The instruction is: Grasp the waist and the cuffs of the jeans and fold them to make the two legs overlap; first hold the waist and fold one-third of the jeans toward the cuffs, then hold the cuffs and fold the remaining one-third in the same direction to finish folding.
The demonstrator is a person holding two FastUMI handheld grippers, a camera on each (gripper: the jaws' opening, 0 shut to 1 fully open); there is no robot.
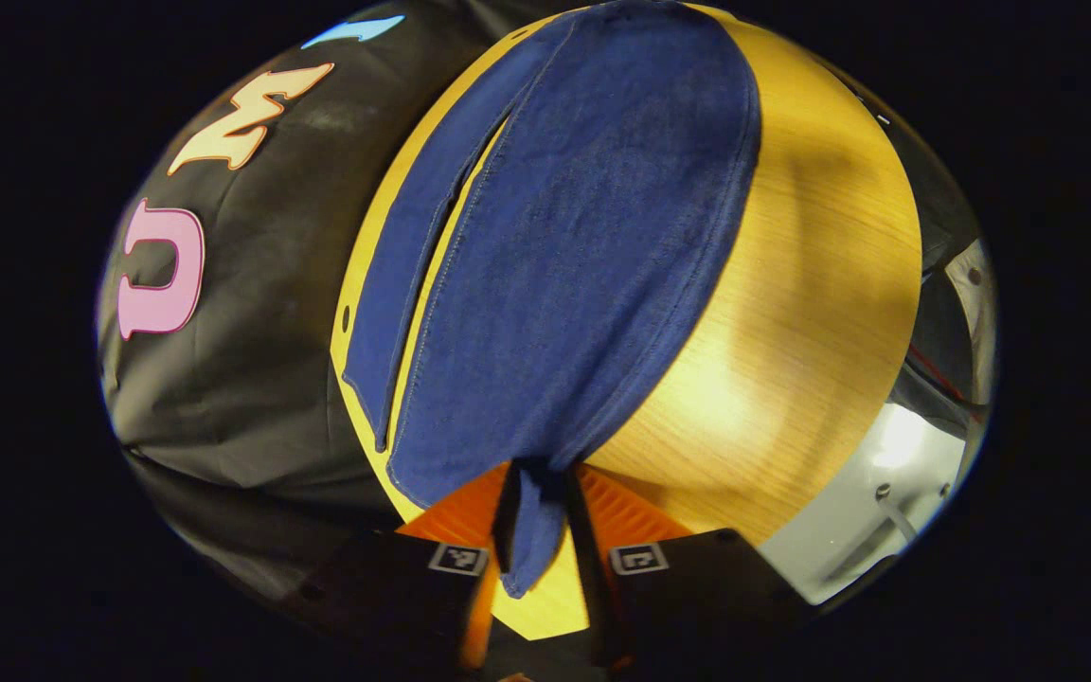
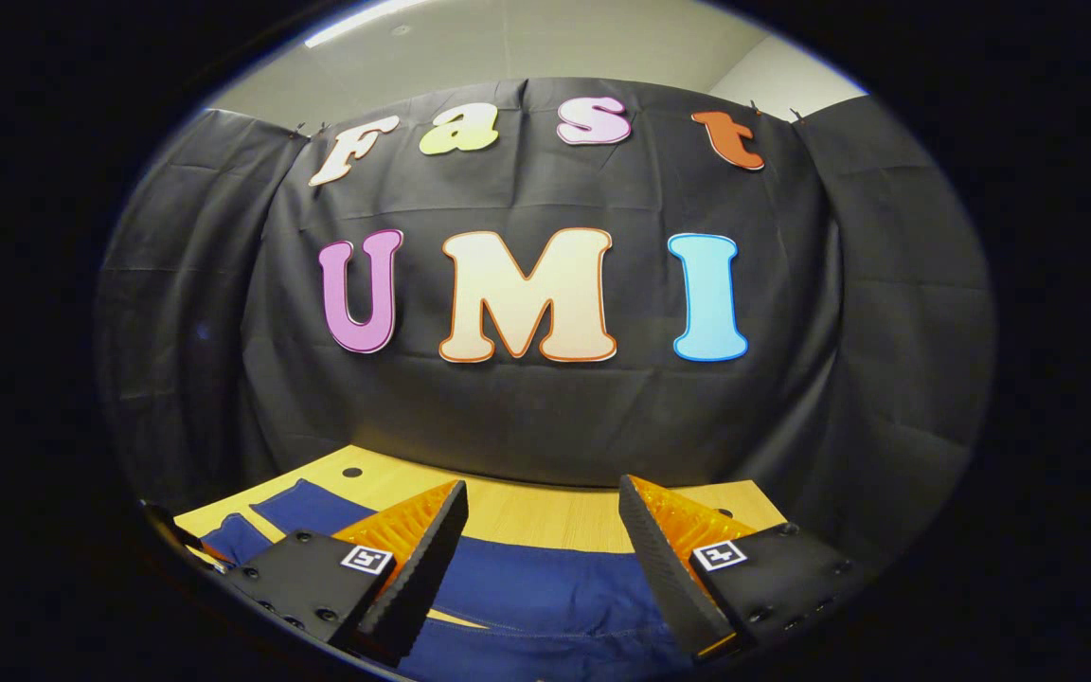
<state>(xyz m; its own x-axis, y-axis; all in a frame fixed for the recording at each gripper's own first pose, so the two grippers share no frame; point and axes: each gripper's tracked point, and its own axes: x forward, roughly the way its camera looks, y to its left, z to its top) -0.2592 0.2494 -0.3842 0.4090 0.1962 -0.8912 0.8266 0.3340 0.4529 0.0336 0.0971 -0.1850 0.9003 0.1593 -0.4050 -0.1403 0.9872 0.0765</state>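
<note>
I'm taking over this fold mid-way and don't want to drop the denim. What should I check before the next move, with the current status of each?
1. Left gripper pinching the jeans: ok, a bunched edge sits between its fingers.
2. Whether that edge is waist or cuff: cannot tell.
3. Right gripper holding denim: not ok, open above the jeans.
4. Two legs overlapped: not ok, a gap shows between them.
5. Jeans resting on the wooden table: ok.

No readable text, label or brand; square coded markers on hand-held gripper [image 2: 538, 568] fingers [image 2: 418, 559], not legible.
</note>
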